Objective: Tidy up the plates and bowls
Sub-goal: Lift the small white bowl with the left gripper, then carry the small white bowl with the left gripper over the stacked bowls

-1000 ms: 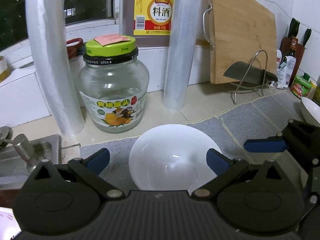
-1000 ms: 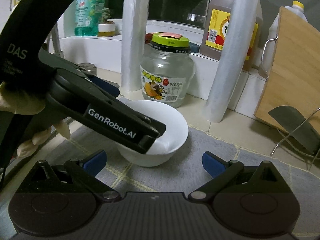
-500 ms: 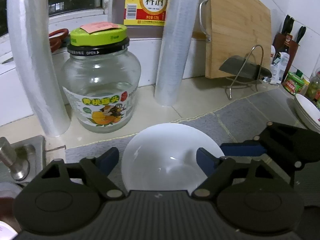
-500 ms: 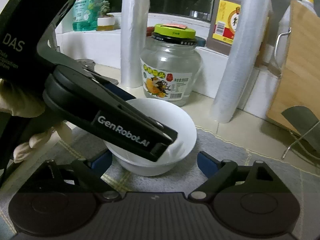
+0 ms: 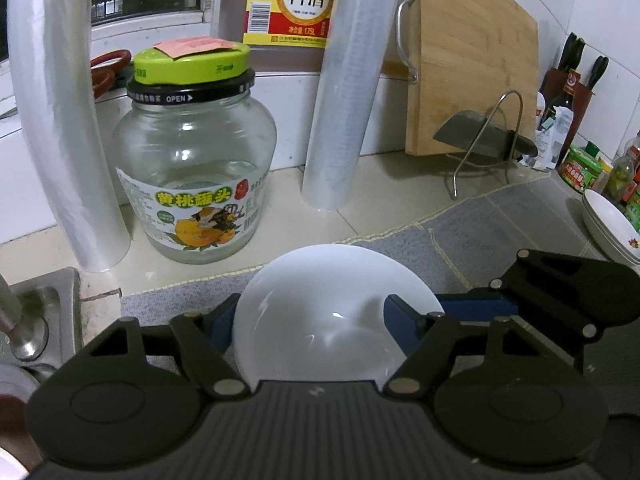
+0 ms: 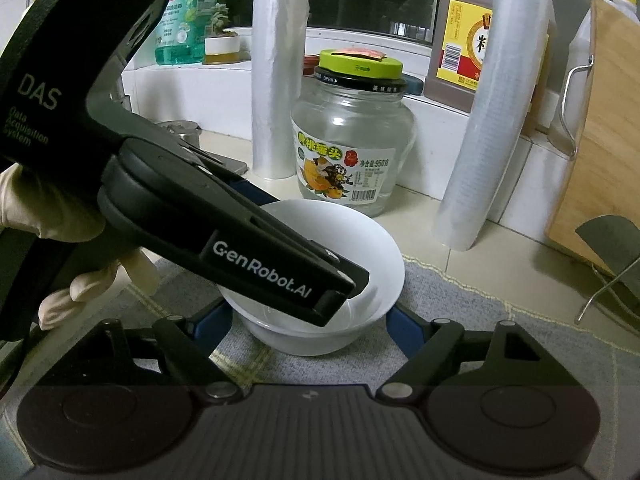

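Grey matting (image 5: pixel 500 232) covers the counter near a glass jar (image 5: pixel 196 176). Both the left gripper (image 5: pixel 316 324) and right gripper (image 6: pixel 310 320) stand wide open, straddling the white bowl (image 5: pixel 320 312), gripping nothing.

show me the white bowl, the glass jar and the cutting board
white bowl (image 5: pixel 320 312), left wrist view, inner wall
glass jar (image 5: pixel 192 160), left wrist view, clear belly above label
cutting board (image 5: pixel 472 80), left wrist view, wooden face

A home kitchen is shown: a tiled counter (image 5: pixel 380 192) is backed by a windowsill, where a cooking-wine jug (image 5: pixel 292 4), a bamboo cutting board (image 5: pixel 472 72), a cleaver (image 5: pixel 480 140) on a wire stand, a knife block (image 5: pixel 568 92) and a sink (image 5: pixel 36 312) at left are seen.
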### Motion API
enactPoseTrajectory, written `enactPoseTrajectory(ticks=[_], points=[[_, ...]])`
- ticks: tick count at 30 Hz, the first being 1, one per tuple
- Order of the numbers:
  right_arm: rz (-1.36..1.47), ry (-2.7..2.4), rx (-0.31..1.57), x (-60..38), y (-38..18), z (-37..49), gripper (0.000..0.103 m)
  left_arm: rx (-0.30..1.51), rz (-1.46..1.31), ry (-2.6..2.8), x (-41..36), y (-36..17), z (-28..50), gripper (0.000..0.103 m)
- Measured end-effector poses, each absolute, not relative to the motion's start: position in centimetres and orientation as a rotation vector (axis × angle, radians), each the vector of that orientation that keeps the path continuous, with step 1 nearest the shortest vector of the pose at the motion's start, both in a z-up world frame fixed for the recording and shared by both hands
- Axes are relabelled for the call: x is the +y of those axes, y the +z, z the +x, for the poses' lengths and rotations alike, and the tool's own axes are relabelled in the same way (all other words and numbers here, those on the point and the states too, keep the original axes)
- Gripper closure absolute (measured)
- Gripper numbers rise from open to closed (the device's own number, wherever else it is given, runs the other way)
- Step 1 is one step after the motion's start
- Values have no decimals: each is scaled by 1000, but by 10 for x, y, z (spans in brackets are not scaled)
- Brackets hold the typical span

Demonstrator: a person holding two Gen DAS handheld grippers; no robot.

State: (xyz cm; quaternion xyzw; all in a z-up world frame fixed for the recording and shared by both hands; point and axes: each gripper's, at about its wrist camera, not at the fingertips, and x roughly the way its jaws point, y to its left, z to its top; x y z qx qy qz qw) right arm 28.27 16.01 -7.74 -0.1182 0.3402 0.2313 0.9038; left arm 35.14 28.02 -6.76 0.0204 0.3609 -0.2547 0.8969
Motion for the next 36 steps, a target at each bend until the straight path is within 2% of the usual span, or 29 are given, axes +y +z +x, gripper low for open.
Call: enactPoseTrajectory(ticks=[17,36], points=[[-283,495,682,156,-59,265,16,726,30,-542,277,-49,327,28],[-294,551,634,112,-25,205,16,676,28,-505,241,-6,262,28]])
